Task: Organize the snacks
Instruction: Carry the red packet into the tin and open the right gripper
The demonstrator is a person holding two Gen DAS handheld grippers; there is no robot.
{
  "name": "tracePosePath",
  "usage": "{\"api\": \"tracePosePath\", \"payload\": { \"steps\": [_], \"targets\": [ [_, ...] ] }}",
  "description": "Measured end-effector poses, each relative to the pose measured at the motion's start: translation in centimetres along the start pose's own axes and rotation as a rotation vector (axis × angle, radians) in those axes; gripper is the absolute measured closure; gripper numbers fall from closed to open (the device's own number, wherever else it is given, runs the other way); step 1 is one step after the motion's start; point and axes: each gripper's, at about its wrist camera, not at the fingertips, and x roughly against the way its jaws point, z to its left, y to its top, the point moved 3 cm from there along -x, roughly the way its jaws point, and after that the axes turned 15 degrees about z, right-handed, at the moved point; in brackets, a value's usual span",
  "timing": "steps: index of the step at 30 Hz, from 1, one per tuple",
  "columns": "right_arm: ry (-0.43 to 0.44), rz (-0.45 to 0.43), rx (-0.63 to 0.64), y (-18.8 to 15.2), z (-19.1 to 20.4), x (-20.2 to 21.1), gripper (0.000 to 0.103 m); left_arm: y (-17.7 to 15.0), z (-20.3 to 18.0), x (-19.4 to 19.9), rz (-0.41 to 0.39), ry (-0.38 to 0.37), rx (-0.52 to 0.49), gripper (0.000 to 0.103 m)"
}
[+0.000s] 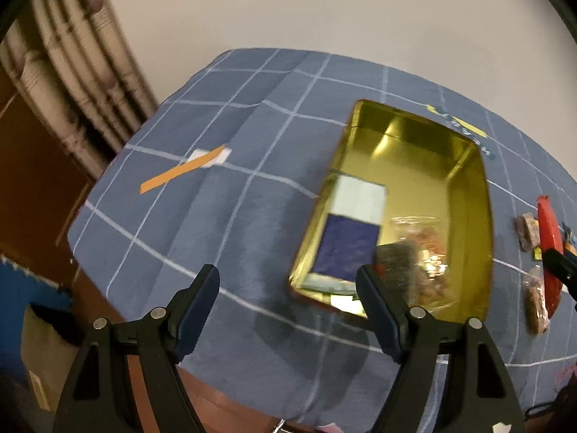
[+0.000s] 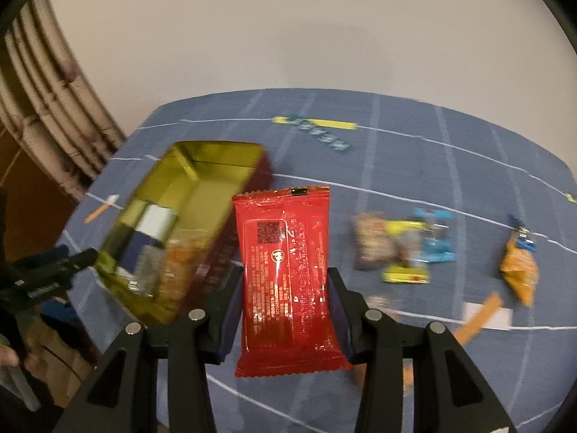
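Two handheld grippers work over a table covered in a blue checked cloth (image 1: 223, 238), sorting snack packets into an open gold-lined tin (image 2: 223, 176). The job looks partly done. The right gripper (image 2: 285, 288) is clamped on a red foil packet (image 2: 285, 267), its pads pressing both long edges; the packet stands upright between the fingers, lifted clear of the cloth, with the tin just ahead and to the left of it. The left gripper (image 1: 288, 288) stands wide open with nothing between its fingers, and the tin's near end sits just beyond its right fingertip. Inside the tin, in the end nearest the grippers, lie a white packet (image 1: 359, 198), a dark blue packet (image 1: 346, 249) touching it, a silvery packet (image 1: 396, 263) and a clear bag of orange-brown pieces (image 1: 429, 252); the far end is bare metal. Still loose on the cloth, ahead and to the right of the right gripper, are a brownish packet (image 2: 371, 241), a yellow packet (image 2: 405, 274), a light blue packet (image 2: 436, 241) and, farther right, an orange bag (image 2: 519, 270), all blurred. So about four items appear packed, one is in hand, and at least four remain. An orange strip of tape (image 1: 182, 175) on the cloth lies well ahead and to the left of the left gripper.
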Motion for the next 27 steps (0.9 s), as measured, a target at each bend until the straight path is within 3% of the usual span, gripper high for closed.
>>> {"api": "tracePosePath", "payload": {
  "steps": [6, 12, 27],
  "targets": [
    [0.065, 0.02, 0.064, 1.5, 5.7, -1.1, 0.058, 0.3, 2.8, -0.4, 0.005, -0.004, 0.108, 0.028],
    [0.076, 0.063, 0.098, 2.3, 9.6, -3.1, 0.058, 0.3, 4.6, -0.9, 0.027, -0.015, 0.178, 0.028],
    [0.014, 0.13, 0.057, 2.8, 11.2, -7.5, 0.058, 0.3, 6.2, -2.4, 0.077, -0.008, 0.252, 0.028]
  ]
}}
